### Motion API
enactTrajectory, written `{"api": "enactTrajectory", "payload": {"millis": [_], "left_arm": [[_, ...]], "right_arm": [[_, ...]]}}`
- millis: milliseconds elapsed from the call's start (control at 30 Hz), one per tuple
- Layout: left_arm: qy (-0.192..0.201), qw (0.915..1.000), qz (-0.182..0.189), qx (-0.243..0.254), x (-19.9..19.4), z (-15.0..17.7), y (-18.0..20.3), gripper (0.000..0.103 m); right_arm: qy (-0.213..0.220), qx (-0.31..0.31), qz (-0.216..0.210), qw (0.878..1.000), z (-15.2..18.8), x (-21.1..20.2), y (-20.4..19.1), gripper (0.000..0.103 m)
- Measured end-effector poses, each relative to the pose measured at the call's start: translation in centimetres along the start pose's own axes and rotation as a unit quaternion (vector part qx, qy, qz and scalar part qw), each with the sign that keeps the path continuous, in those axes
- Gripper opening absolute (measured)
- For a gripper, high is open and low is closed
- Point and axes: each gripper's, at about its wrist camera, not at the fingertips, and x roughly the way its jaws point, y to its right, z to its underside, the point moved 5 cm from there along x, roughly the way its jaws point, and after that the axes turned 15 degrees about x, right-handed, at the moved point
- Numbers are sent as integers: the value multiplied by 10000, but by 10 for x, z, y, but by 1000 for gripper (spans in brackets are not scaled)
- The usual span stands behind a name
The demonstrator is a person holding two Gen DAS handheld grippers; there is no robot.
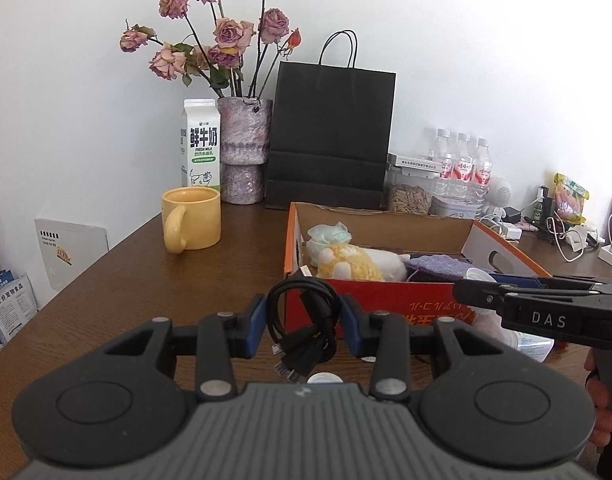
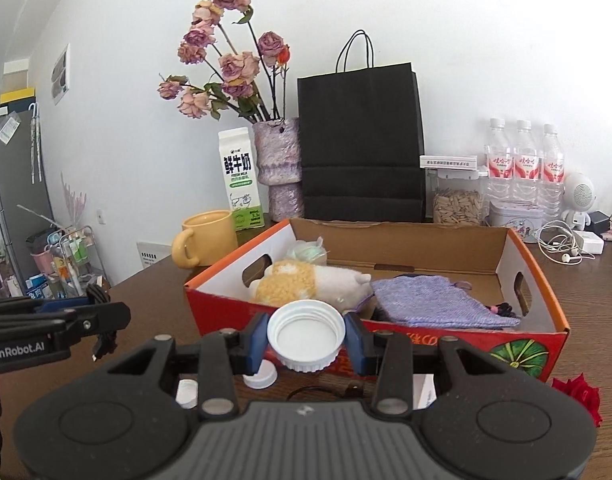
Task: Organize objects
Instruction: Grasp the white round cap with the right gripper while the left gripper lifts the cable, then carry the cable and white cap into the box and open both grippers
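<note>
One cable [image 1: 306, 320] between left gripper [image 1: 302, 326] pads

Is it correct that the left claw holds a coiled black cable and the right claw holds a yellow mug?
Not quite. The left claw does hold the coiled black cable, but the right wrist view shows the right claw gripping a white lid; the yellow mug stands on the table.
</note>
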Motion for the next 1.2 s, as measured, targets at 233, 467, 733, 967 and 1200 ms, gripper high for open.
{"api": "enactTrajectory", "payload": {"millis": [233,467,733,967,1200], "left_arm": [[169,9998,116,74,19,-27,19,40],[172,9993,319,81,52,-57,36,40],[164,9991,392,81,92,-81,52,40],[68,9993,365,97,121,-89,60,40],[186,9995,204,-154,134,-92,52,103]], "right_arm": [[287,138,190,9993,-24,4,27,39],[447,233,355,9981,-46,12,50,39],[473,325,606,9965,-67,36,73,39],[445,412,822,9948,-76,62,86,39],[438,313,1331,9896,-73,70,98,95]]}}
